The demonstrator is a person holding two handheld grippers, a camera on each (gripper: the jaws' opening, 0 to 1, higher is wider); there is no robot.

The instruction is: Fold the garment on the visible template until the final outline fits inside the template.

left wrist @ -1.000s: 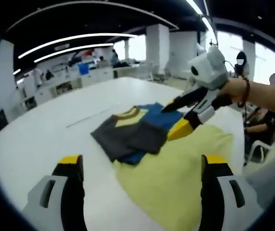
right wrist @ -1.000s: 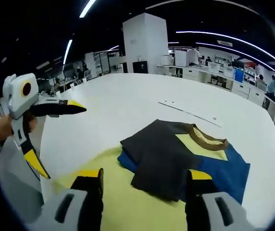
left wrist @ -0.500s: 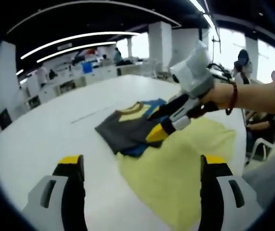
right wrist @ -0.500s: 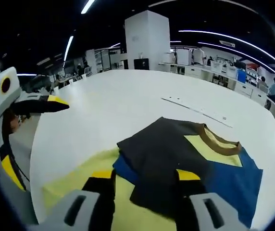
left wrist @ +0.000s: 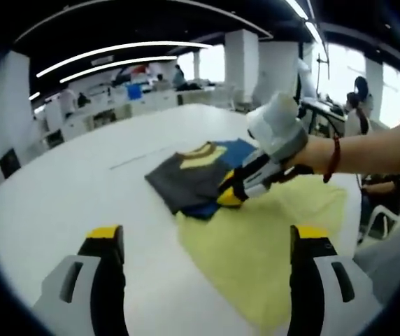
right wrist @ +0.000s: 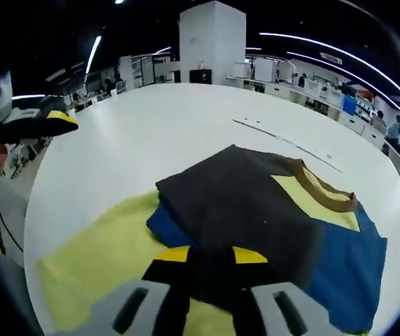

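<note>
The folded garment [left wrist: 189,178], dark grey over blue with a yellow neck panel, lies on the far end of the pale yellow template [left wrist: 270,238] on the white table. My left gripper [left wrist: 207,241] hovers open in front of the template, holding nothing. My right gripper [left wrist: 229,196] reaches in from the right, tips at the garment's near edge. In the right gripper view the garment [right wrist: 256,203] is close, and the right gripper [right wrist: 211,256] has its jaws drawn in on the grey near fold. One finger [right wrist: 43,124] of the left gripper shows at the far left.
The white table [left wrist: 67,189] extends left and far past the garment. A thin pale strip [right wrist: 284,140] lies on the table beyond the garment. Desks, a square pillar [right wrist: 210,38] and seated people [left wrist: 361,105] stand in the background. The table edge runs near right.
My right gripper has dropped toward the garment's near edge and its jaws have narrowed from wide open onto the grey fold. The left gripper stays open.
</note>
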